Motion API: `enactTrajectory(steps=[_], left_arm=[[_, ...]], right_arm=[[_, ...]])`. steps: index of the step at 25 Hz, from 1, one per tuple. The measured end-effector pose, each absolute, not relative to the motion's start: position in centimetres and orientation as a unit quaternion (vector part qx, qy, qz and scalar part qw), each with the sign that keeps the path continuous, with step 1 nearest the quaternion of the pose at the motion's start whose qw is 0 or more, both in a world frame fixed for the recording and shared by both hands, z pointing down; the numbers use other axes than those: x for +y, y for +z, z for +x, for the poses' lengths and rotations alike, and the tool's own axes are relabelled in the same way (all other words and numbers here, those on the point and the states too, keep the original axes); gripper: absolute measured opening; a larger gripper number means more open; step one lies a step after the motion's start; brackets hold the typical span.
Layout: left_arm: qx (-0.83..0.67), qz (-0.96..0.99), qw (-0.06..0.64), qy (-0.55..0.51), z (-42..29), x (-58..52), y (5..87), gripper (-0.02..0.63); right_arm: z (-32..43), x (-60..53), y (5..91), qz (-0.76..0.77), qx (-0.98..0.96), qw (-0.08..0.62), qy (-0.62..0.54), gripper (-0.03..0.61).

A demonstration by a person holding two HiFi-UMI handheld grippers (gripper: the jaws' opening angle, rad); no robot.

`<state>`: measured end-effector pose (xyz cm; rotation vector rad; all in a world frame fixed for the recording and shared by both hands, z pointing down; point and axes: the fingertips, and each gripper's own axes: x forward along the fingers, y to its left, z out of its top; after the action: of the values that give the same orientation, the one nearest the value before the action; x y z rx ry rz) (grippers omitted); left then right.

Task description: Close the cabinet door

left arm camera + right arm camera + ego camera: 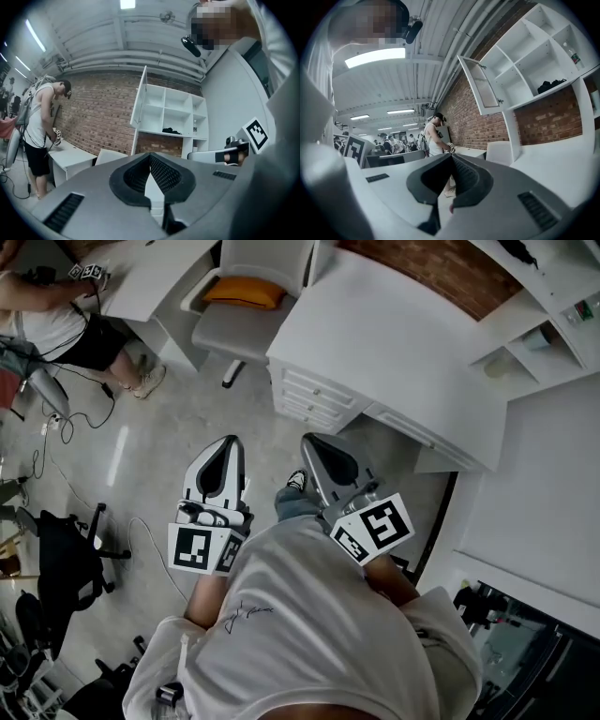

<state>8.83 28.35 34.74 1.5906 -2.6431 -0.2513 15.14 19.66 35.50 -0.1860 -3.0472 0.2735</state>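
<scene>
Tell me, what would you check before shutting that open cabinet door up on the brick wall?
1. Cabinet door swung out and waiting to be closed: ok.
2. Left gripper empty, jaws together: ok.
3. Right gripper empty, jaws together: ok.
4. A gripper up near the door: not ok, both are held low by the desk.
5. Dark bundle on the shelf clear of the door's swing: cannot tell.

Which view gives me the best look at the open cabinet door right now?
The right gripper view: the cabinet door shows its inner face, swung out from the shelves. The left gripper view shows the door nearly edge-on. The head view looks down; I can't pick the door out there.
</scene>
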Motion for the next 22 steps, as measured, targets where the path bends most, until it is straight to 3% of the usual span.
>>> enactTrajectory(steps=[8,22], left_arm=[[-0.842,0.536,0.031,-0.05,3.7,20.9,34.9,0.017],[-0.817,0.566,0.051,-0.092,-2.0,16.0,33.8,0.017]], right_arm=[[10.6,13.5,35.4,-0.039,-0.998,0.024,0.046,0.023],[5.3,9.3,34.6,-0.007,-0.993,0.044,0.112,0.023]])
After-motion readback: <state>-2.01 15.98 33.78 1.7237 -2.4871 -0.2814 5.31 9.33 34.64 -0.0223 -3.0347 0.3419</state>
